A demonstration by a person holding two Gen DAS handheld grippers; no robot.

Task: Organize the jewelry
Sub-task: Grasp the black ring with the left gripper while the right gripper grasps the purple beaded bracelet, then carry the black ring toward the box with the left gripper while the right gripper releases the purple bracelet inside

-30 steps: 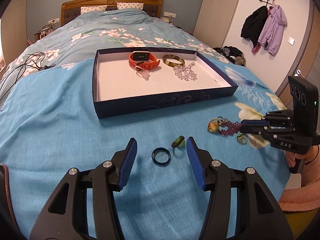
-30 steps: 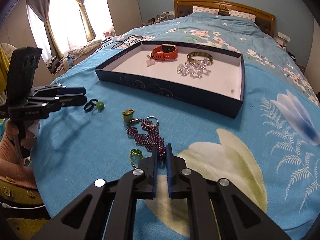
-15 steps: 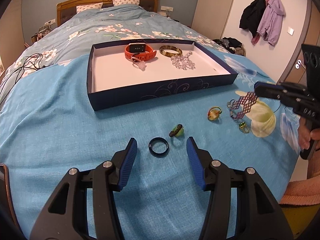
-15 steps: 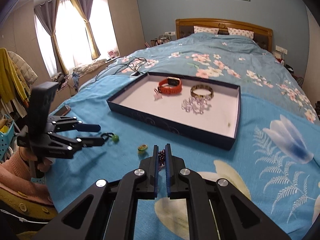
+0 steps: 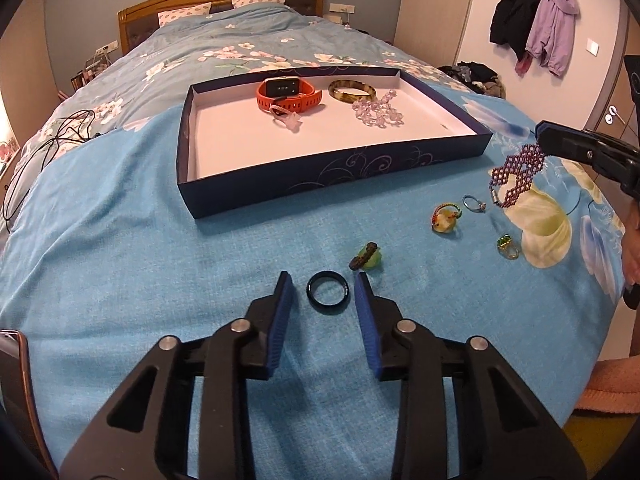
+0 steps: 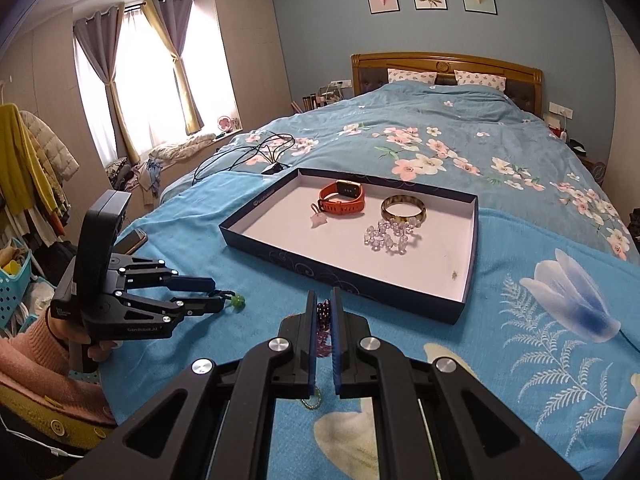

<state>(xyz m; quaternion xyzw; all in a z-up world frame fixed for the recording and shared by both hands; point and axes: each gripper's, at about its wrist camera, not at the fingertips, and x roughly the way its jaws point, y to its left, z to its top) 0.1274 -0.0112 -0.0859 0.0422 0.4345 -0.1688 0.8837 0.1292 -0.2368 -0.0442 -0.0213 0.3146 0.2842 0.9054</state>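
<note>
A dark blue tray (image 5: 332,168) (image 6: 348,276) on the bed holds an orange watch (image 5: 289,94), a brown bangle (image 5: 352,91), a clear bead bracelet (image 5: 376,111) and a pink charm (image 5: 286,118). My left gripper (image 5: 323,286) is open around a black ring (image 5: 328,291) on the blanket. My right gripper (image 6: 322,300) is shut on a purple beaded bracelet (image 5: 518,174) (image 6: 323,322) and holds it above the blanket, right of the tray. It shows in the left wrist view (image 5: 538,136). The left gripper also shows in the right wrist view (image 6: 218,292).
Loose on the blanket lie a green bead ring (image 5: 367,260), a yellow stone ring (image 5: 446,220), a thin silver ring (image 5: 474,204) and a green gem ring (image 5: 507,246). Black cables (image 5: 44,152) lie at the left. A phone (image 6: 130,240) lies near the bed's edge.
My right gripper has lifted the purple bracelet off the blanket and raised it toward the tray. My left gripper has narrowed around the black ring.
</note>
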